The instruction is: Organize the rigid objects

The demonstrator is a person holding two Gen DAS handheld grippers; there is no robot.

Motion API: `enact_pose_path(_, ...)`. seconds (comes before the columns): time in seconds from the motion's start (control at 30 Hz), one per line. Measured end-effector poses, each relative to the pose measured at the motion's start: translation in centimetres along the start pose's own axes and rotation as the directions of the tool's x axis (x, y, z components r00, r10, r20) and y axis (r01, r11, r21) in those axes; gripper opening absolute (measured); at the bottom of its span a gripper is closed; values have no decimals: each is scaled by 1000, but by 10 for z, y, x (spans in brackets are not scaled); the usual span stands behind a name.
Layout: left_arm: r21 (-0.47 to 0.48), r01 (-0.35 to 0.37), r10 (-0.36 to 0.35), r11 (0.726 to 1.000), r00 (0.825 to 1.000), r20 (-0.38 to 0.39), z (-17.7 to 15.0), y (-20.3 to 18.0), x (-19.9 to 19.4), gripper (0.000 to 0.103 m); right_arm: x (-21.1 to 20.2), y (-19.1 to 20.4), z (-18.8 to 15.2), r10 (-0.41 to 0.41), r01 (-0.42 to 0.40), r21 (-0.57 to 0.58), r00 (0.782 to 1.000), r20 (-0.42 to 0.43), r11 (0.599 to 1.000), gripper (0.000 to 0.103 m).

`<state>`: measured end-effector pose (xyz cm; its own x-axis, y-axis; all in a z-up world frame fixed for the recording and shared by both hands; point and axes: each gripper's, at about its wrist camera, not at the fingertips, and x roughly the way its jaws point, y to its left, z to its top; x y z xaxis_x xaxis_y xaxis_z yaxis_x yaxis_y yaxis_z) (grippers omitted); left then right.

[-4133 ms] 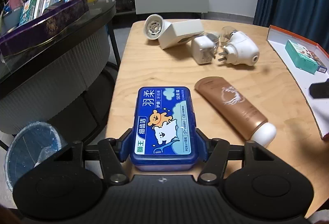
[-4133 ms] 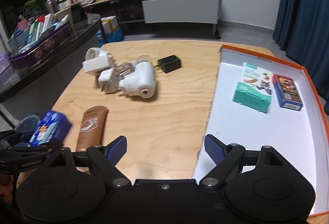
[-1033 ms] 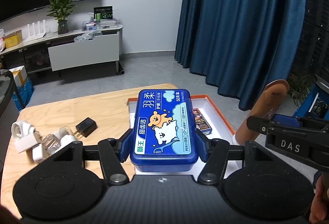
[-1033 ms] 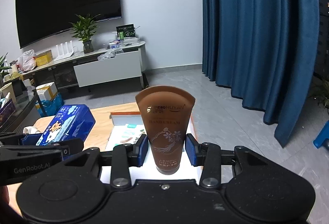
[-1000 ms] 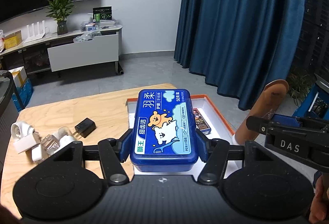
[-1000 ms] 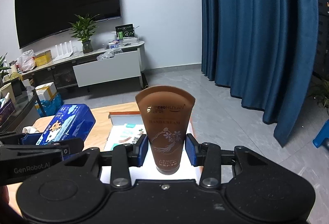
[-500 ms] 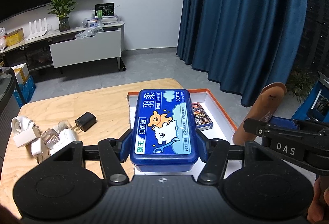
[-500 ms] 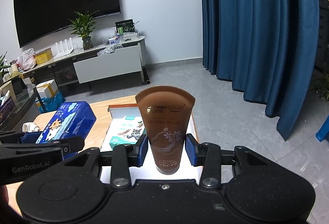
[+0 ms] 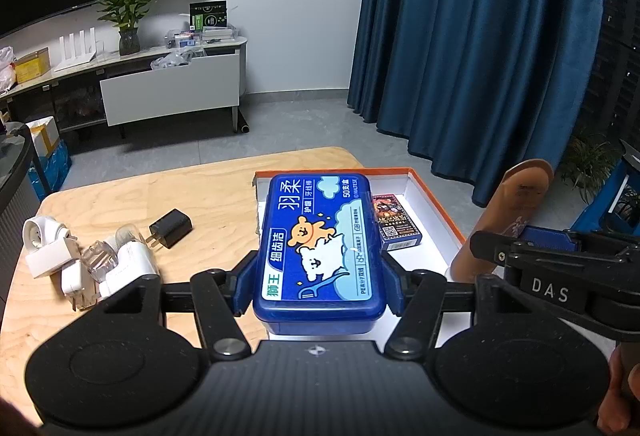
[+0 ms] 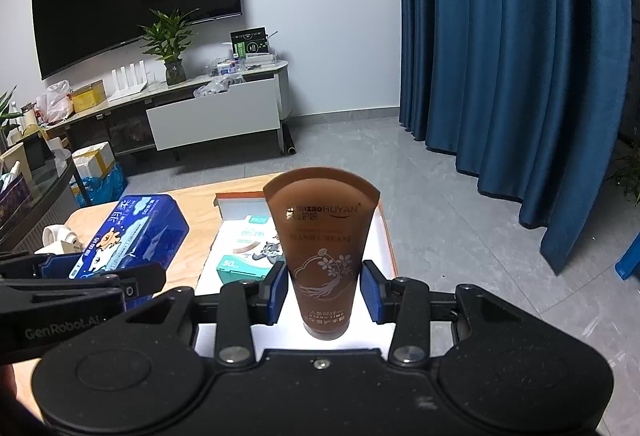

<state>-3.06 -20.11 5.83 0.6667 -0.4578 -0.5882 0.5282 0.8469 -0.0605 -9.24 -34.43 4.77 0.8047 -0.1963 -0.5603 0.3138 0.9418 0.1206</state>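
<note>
My left gripper (image 9: 316,284) is shut on a blue floss-pick box (image 9: 318,248) and holds it above the near end of the white, orange-rimmed tray (image 9: 434,207). My right gripper (image 10: 323,292) is shut on a brown hand cream tube (image 10: 323,236), held upright with its crimped end up, over the tray (image 10: 386,236). The tube (image 9: 516,211) and the right gripper also show at the right of the left wrist view. The blue box (image 10: 128,236) shows at the left of the right wrist view.
In the tray lie a teal box (image 10: 246,252) and a dark card box (image 9: 396,222). On the wooden table (image 9: 120,203) lie a black charger (image 9: 170,228) and several white plugs and adapters (image 9: 92,260). Blue curtains (image 9: 480,55) hang beyond.
Both grippers have moved forward and lower over the tray with their objects still held. The tray and table contents look nearer and larger.
</note>
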Motion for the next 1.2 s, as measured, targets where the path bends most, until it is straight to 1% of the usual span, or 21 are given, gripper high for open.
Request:
enact_pose_path(0.37, -15, -6, 6, 1000, 1000, -11, -1, 3, 6, 62, 11, 5, 0, 4, -4, -17, 1000, -25, 1000, 49)
enact_pose_path(1.2, -38, -14, 13, 999, 999, -31, -1, 8, 16, 62, 22, 7, -3, 11, -12, -33, 999, -47, 999, 49)
